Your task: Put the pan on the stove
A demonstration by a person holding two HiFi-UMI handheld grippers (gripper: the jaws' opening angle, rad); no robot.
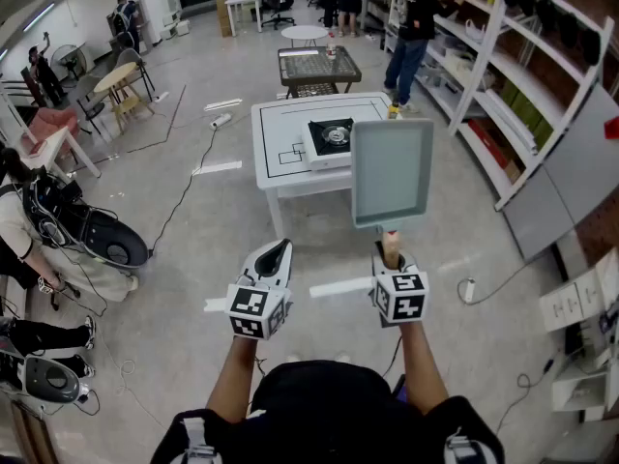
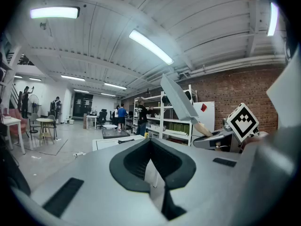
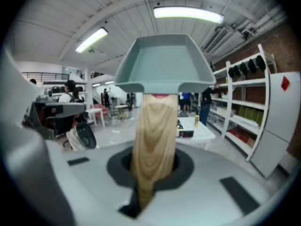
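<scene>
Right gripper point(image 1: 392, 251): jaws are closed tight on the wooden handle point(image 3: 154, 140) of the pan point(image 1: 392, 172). The pan, a grey rectangular one with raised rim, is held in the air with its handle pointing back toward the person. In the right gripper view the handle is seen rising straight out from between the jaws, with the pan body above it.

Left gripper point(image 1: 273, 256): jaws are brought together and nothing is held between them. It is carried level with the right gripper, just to its left, and the two are not touching.

Stove point(image 1: 331, 140): a single-burner unit is seen on the white table point(image 1: 280, 153) ahead, nothing resting on its burner. In the head view the pan overlaps the table's right edge, just right of the stove, but it is well clear of both. Shelving point(image 1: 522, 85) is noted along the right.
</scene>
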